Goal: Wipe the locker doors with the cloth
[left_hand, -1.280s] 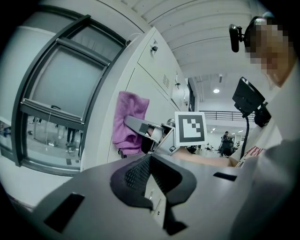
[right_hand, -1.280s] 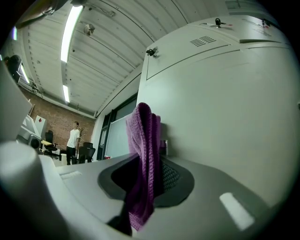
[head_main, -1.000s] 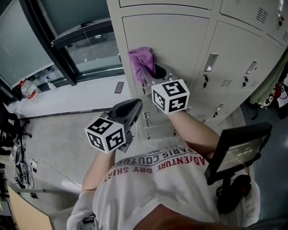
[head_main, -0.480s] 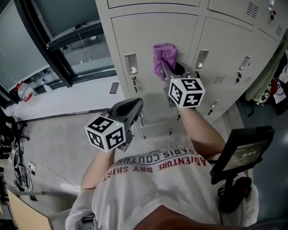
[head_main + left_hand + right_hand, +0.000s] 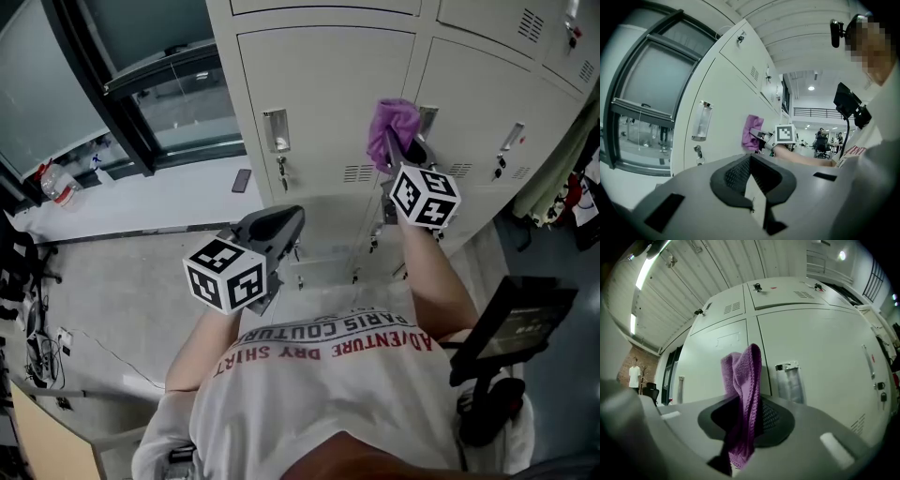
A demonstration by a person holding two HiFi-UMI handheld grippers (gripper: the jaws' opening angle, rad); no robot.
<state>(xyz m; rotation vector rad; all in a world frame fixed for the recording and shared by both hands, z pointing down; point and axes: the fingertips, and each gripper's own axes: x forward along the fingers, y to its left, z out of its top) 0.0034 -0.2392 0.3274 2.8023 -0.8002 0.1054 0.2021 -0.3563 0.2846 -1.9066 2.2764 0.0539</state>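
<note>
Right claw (image 5: 405, 155) on the wipe w/ cloth (image 5: 389, 127); left claw (image 5: 281, 223) idle.
I had the right claw pinched on the purple cloth, bunched vs. the locker doors (image 5: 319, 103) at the seam btwn two, just beside a handle (image 5: 427, 120). Left claw's jaws were together, empty, well apart from the doors. To do it well, I reckoned: flatter cloth, even pressure, overlapping strokes, skirt the handle.

Locker handle (image 5: 791, 383) just beside cloth (image 5: 743, 399)
</note>
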